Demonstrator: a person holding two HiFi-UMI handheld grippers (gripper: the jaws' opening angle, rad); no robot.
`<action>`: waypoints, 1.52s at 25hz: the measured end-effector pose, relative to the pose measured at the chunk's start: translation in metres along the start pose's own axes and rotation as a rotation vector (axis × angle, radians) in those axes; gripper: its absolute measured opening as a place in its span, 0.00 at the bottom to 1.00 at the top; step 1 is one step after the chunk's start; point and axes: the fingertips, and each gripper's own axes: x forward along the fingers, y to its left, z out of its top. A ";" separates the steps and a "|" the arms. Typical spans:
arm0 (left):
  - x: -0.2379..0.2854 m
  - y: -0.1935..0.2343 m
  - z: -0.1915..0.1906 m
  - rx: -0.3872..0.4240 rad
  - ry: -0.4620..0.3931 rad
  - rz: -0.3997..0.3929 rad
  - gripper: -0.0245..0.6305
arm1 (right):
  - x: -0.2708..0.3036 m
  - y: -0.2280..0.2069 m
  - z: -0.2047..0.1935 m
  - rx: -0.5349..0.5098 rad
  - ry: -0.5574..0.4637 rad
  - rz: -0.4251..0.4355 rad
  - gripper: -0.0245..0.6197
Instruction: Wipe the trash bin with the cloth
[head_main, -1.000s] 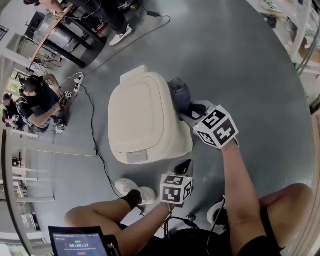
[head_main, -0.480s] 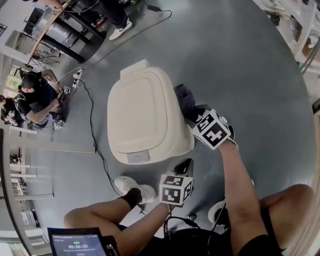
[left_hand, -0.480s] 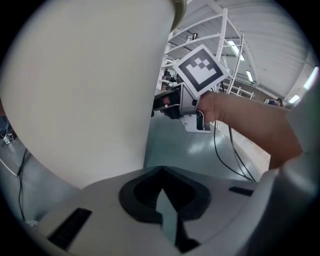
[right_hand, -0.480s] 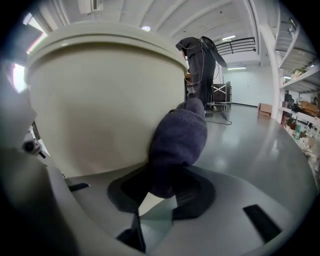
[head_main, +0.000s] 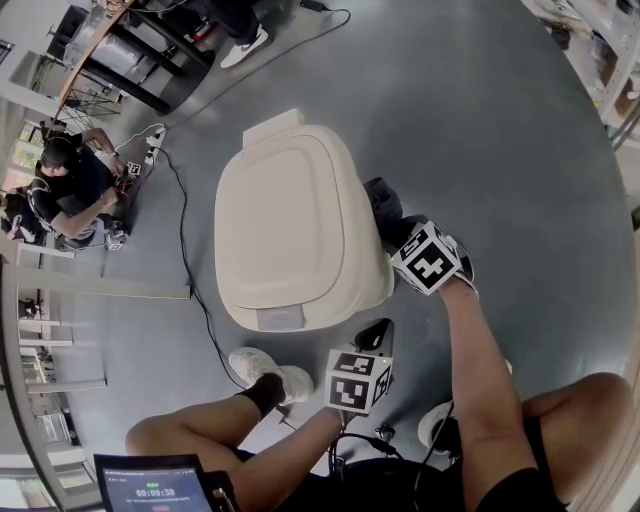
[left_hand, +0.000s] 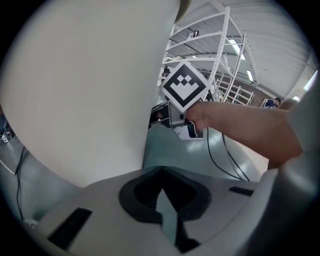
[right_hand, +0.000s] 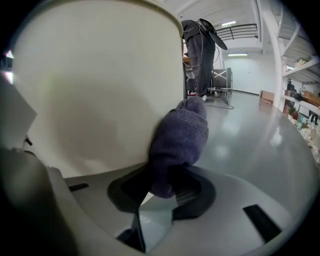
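Held the cloth (right_hand: 180, 135) clamped in the right hand-held gripper (right_hand: 162, 192), pressed to the right wall of the bin (head_main: 290, 230) at mid-frame. Had the left hand-held gripper (left_hand: 160, 200) closed on nothing, just below the bin at lower centre. Likely risked dragging the cloth out of a shallow bite, or shoving the unbraced bin across the floor (head_main: 480, 120).

Cloth (right_hand: 182, 135) end hidden in right claw (right_hand: 162, 187), tablet (head_main: 160, 485) cut off below
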 end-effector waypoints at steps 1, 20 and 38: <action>0.000 -0.002 -0.001 0.001 0.002 -0.002 0.04 | 0.002 0.000 -0.004 0.004 0.010 0.001 0.21; 0.007 -0.011 -0.002 -0.003 0.012 -0.006 0.04 | 0.031 -0.007 -0.060 0.274 0.105 -0.033 0.21; -0.011 -0.017 0.005 0.072 -0.012 -0.102 0.04 | -0.020 -0.025 -0.039 0.391 0.010 -0.248 0.21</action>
